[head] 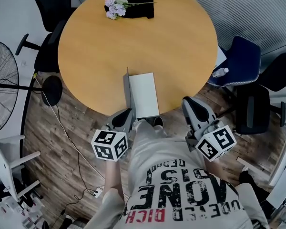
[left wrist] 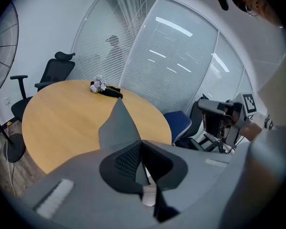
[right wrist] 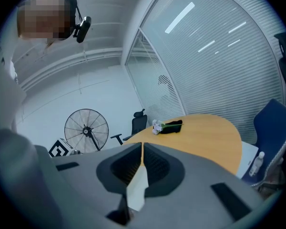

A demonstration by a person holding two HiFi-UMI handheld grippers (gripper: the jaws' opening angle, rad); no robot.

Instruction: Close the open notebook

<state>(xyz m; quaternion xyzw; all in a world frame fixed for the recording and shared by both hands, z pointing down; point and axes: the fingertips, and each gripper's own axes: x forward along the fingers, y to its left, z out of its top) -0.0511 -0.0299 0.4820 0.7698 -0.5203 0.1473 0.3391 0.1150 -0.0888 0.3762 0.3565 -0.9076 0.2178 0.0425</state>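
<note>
The fingers (left wrist: 121,162) of the left gripper (left wrist: 142,143) are seen pressed together on the lower edge of the notebook's grey cover (left wrist: 117,125), which rises from between them as a tilted sheet. In the head view this gripper (head: 128,114) is placed at lower centre, at the near left corner of the notebook (head: 147,95). There the cover is shown lifted nearly upright along the left side of the white page. The notebook is found at the near edge of the round wooden worktop (head: 133,46), just below the middle of the frame.

The right gripper (right wrist: 142,146) is shown with its fingers closed and nothing between them. In the head view it is held by the worktop's rim at lower right (head: 188,104), apart from the notebook.

At upper centre, a sprig of pale purple flowers (head: 115,7) is laid beside a black item (head: 142,6) whose kind cannot be told. A standing fan (head: 0,87) is seen at the left edge and a blue chair (head: 243,58) at the right.
</note>
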